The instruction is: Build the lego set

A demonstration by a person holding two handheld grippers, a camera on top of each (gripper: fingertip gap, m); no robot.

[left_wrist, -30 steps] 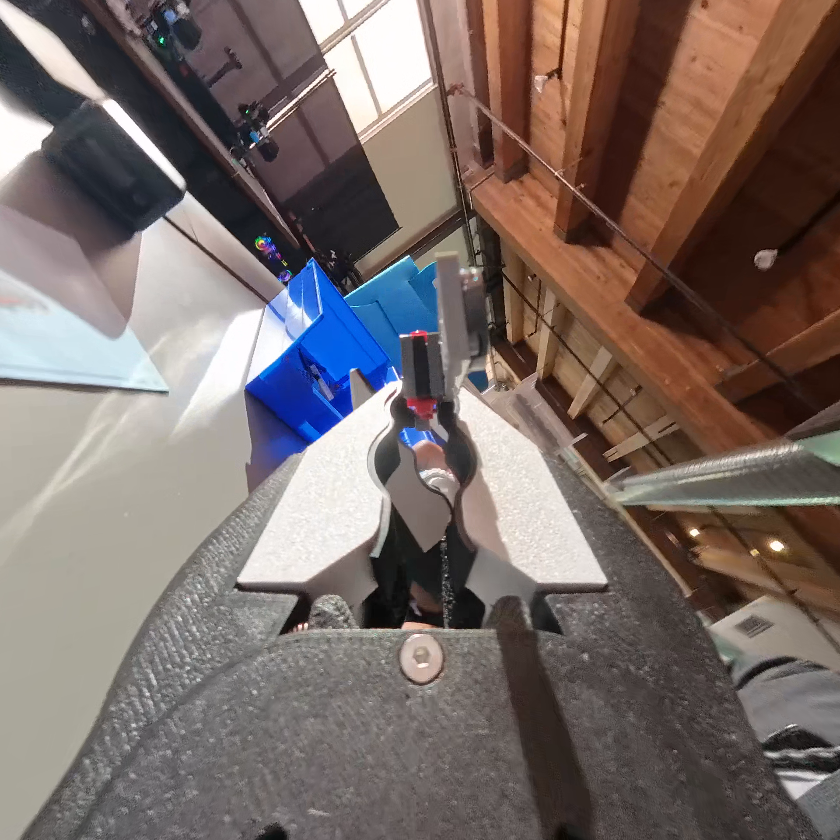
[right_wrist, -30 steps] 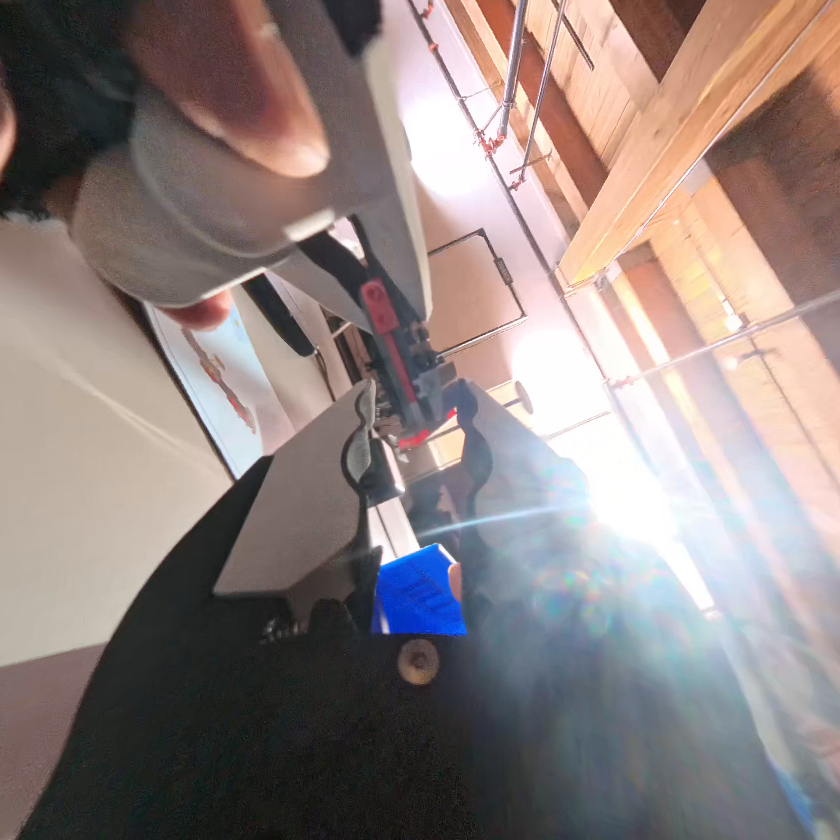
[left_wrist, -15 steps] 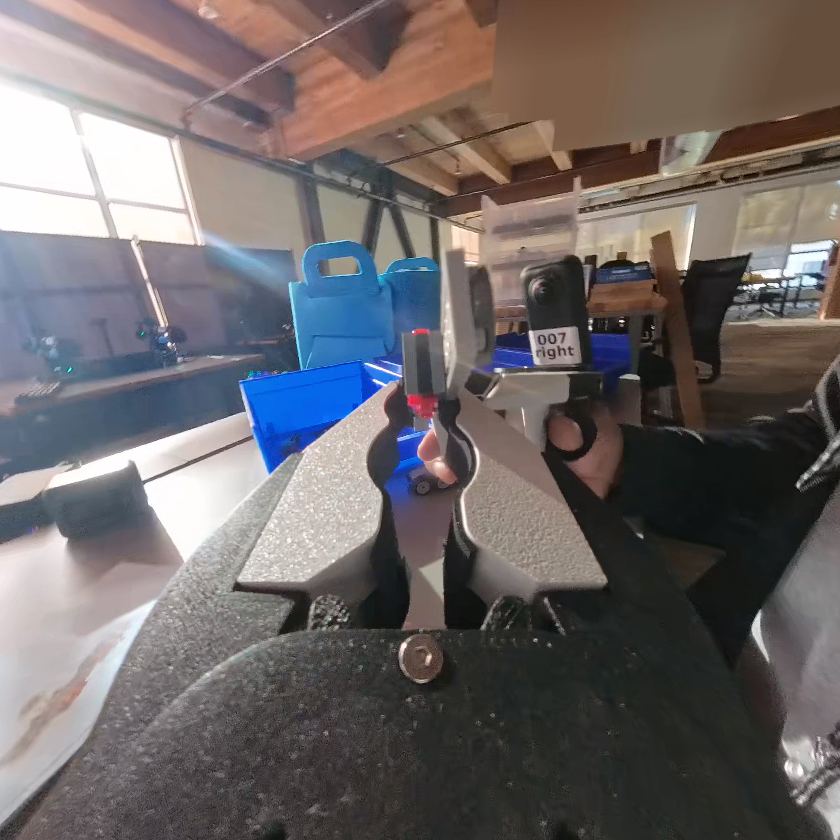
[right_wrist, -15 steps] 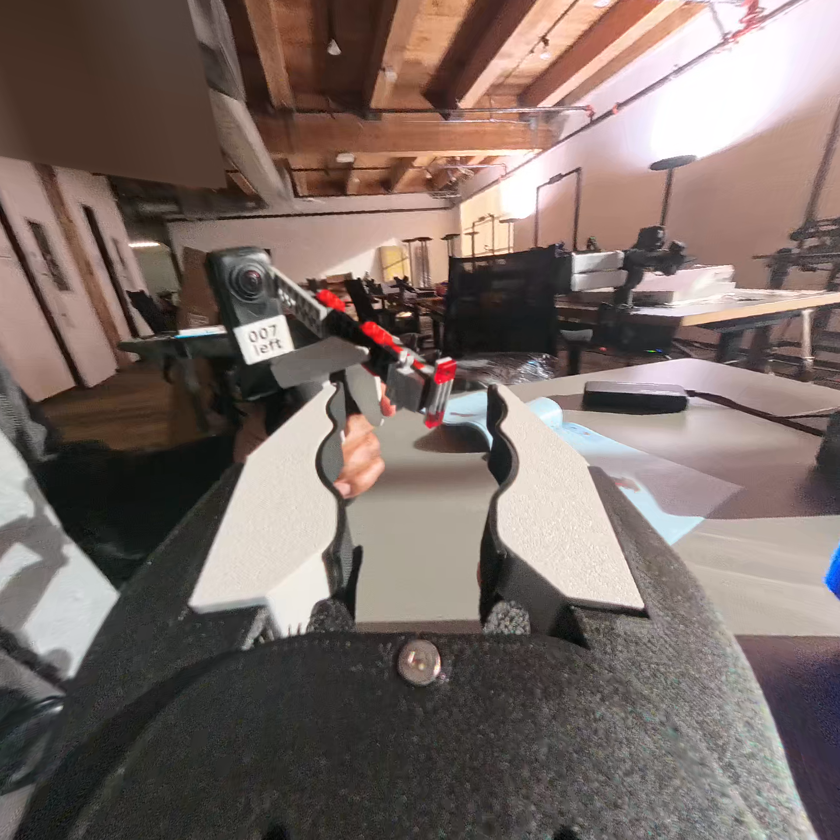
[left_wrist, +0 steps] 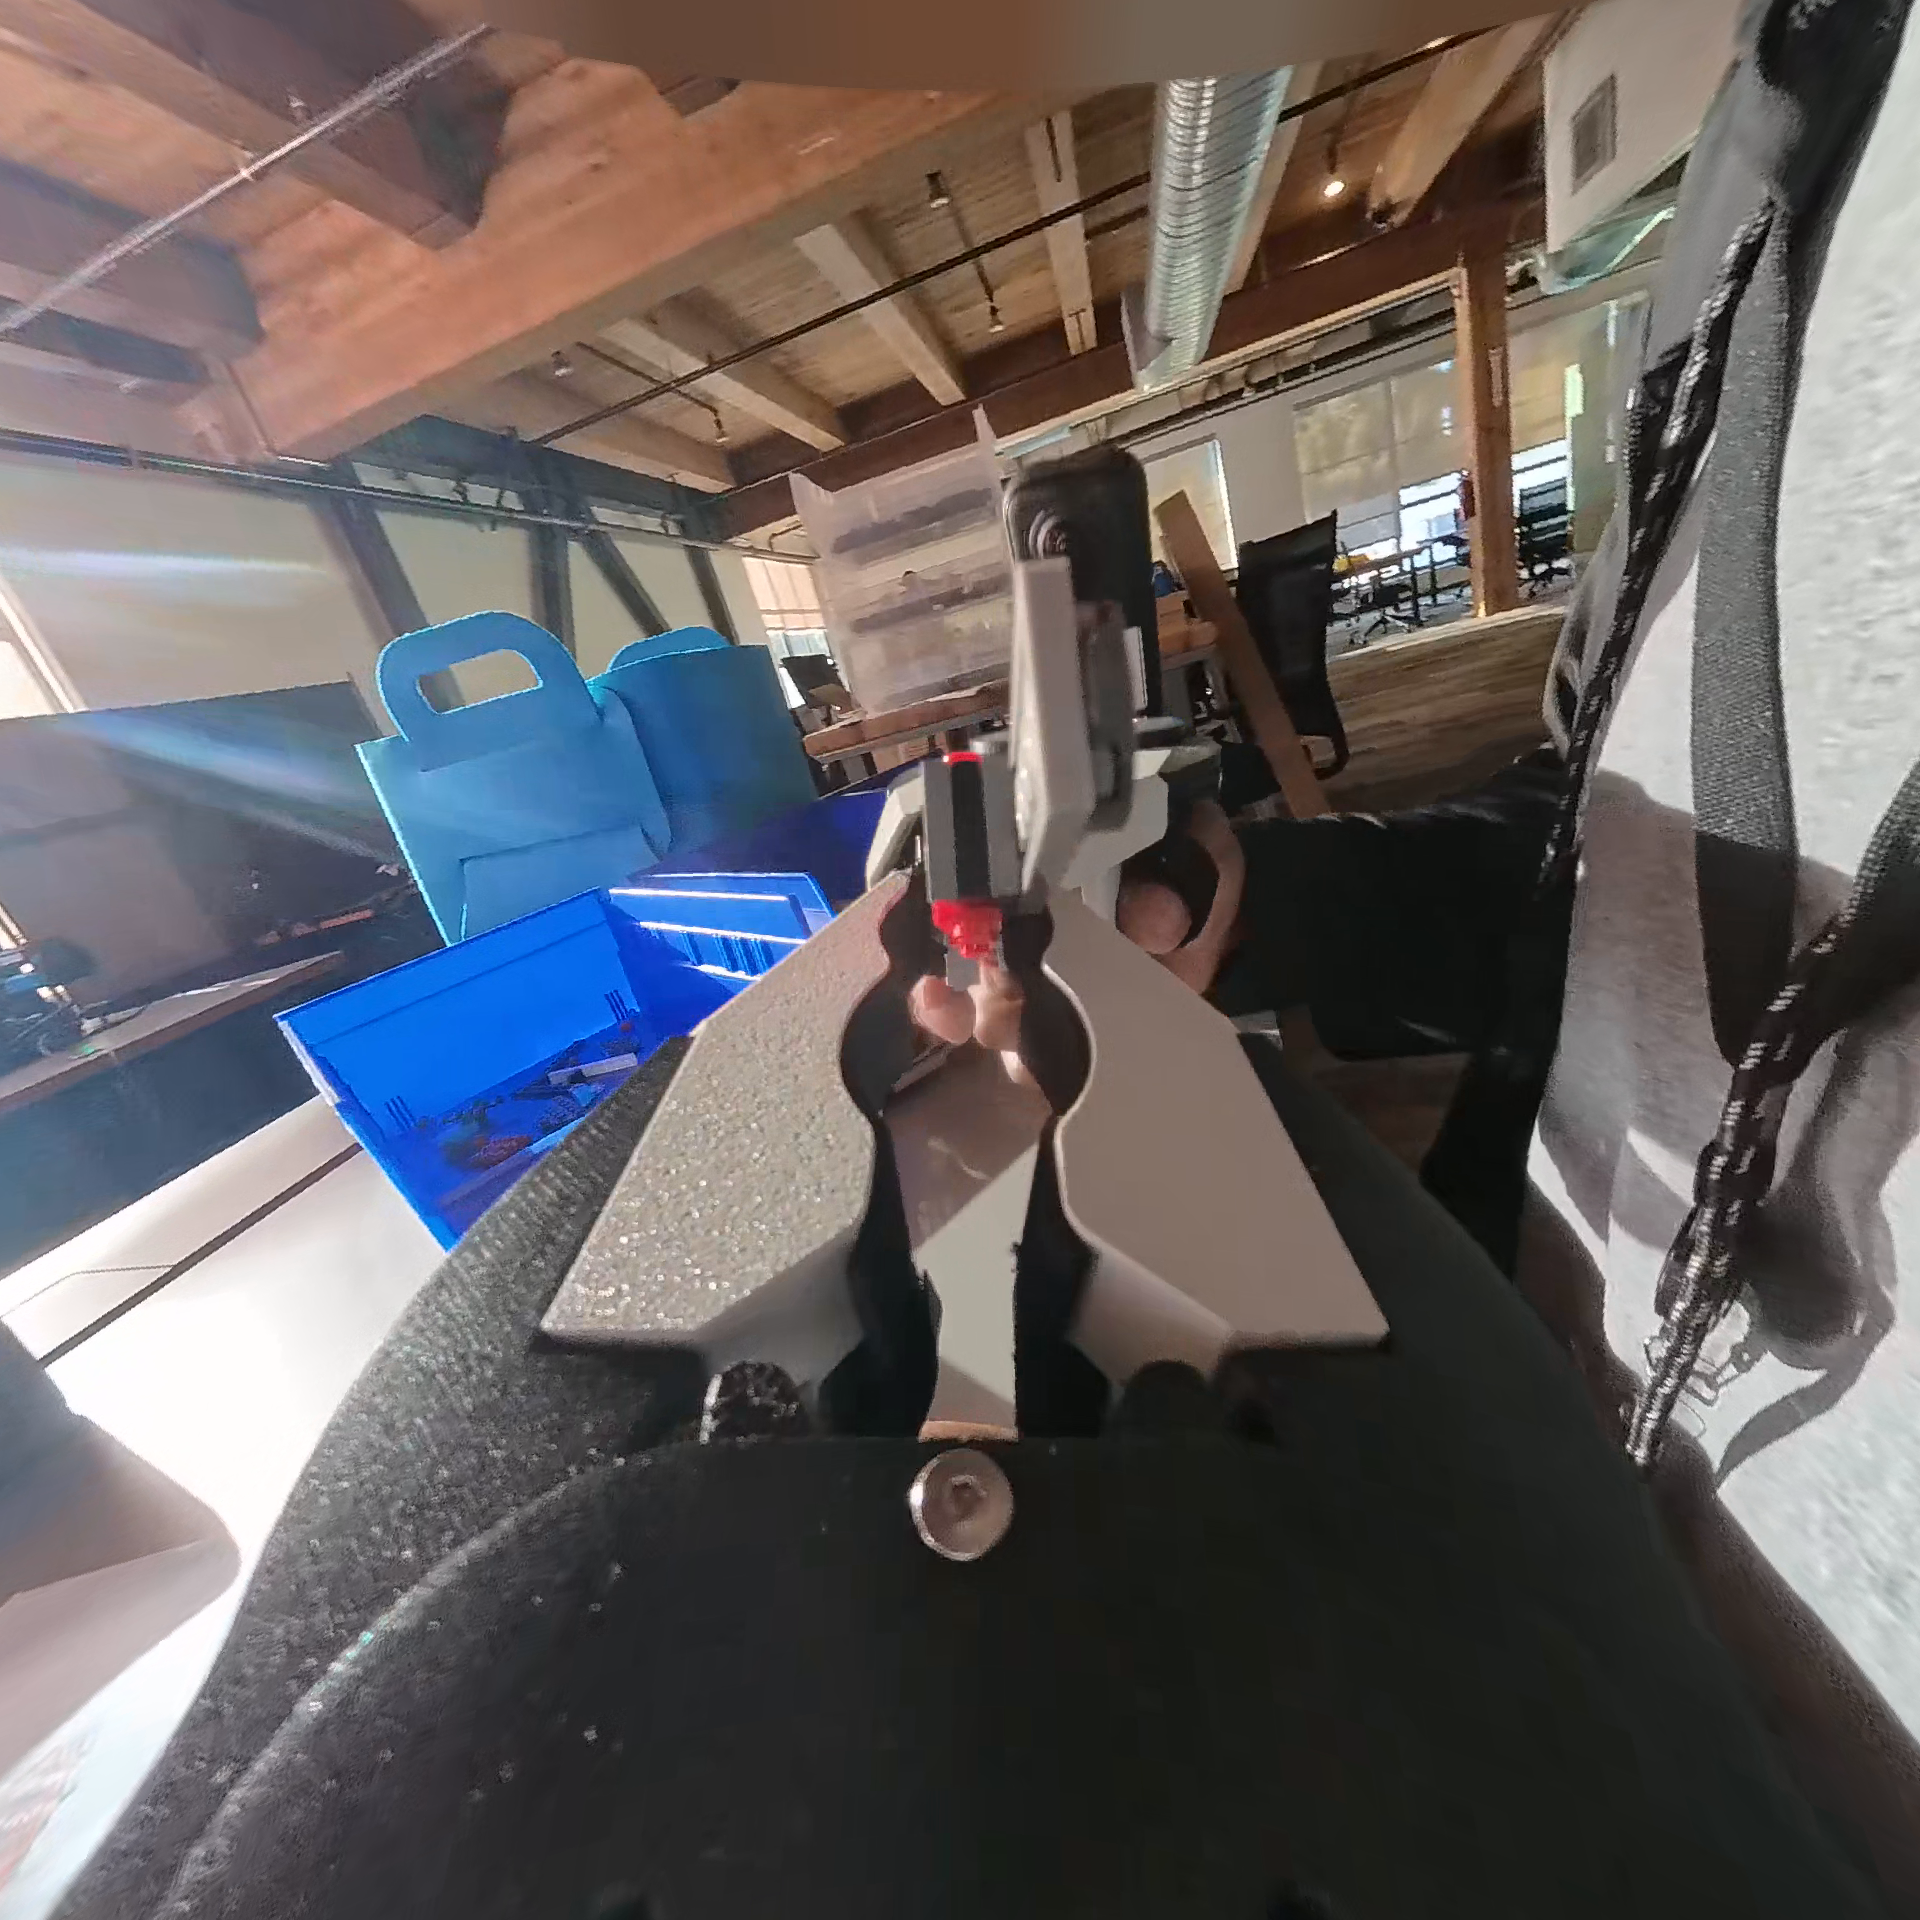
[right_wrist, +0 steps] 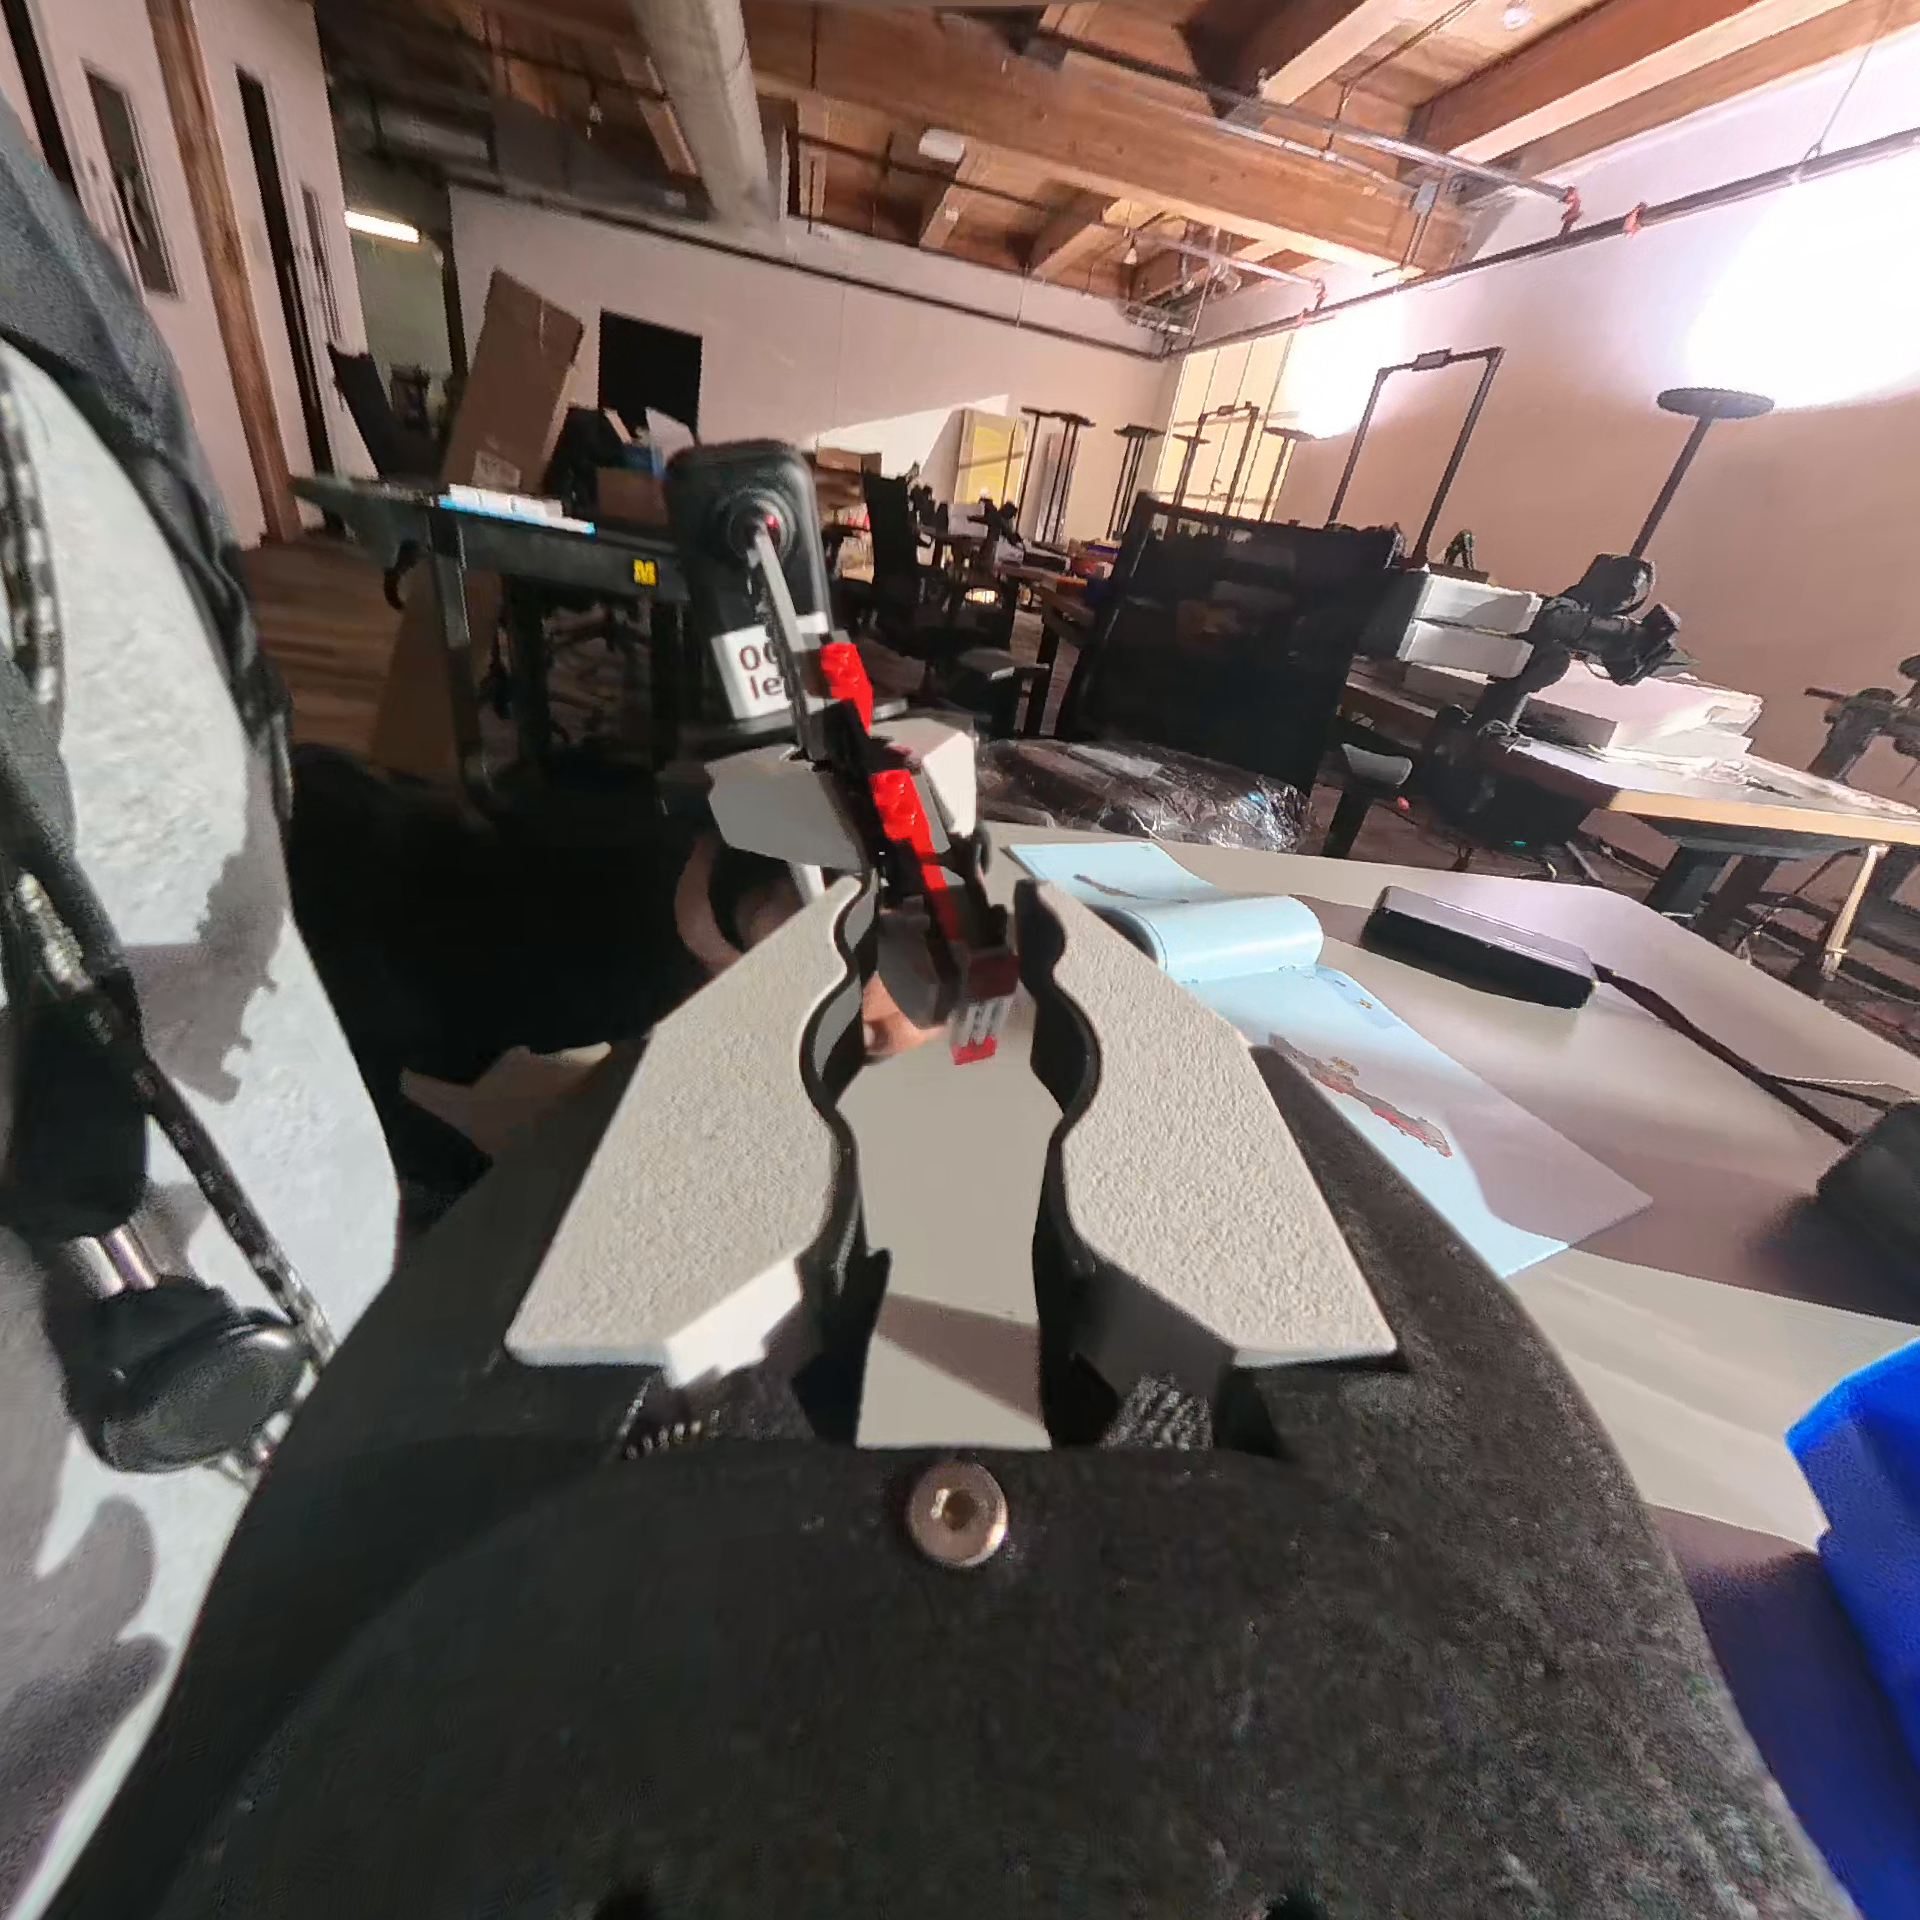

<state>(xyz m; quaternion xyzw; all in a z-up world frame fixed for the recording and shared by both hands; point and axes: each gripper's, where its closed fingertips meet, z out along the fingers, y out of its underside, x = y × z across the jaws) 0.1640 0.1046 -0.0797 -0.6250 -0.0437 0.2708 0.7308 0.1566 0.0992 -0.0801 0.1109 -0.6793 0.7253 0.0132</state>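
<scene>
A long lego assembly [left_wrist: 971,831] of grey, black and red parts is held in the air between both grippers. My left gripper [left_wrist: 971,914] is shut on it, and a red stud shows at the tips. In the right wrist view the assembly [right_wrist: 894,821] slants down from the left gripper [right_wrist: 831,810] into my right gripper [right_wrist: 940,914]. The right fingers have closed in on its lower red and grey end. The right gripper [left_wrist: 1101,842] shows behind the assembly in the left wrist view, held by a hand.
A blue bin [left_wrist: 499,1039] with loose bricks stands on the table [right_wrist: 1662,1060], with light blue bags [left_wrist: 520,779] behind it. An open instruction booklet [right_wrist: 1299,987] and a black device [right_wrist: 1475,945] lie to the right. The person's torso [left_wrist: 1766,935] is close by. My left and right fingertips are right by each other.
Both views swung from the ceiling down to level. The grippers faced each other, and the right fingers narrowed from wide open onto the assembly's end. The left grip stayed the same.
</scene>
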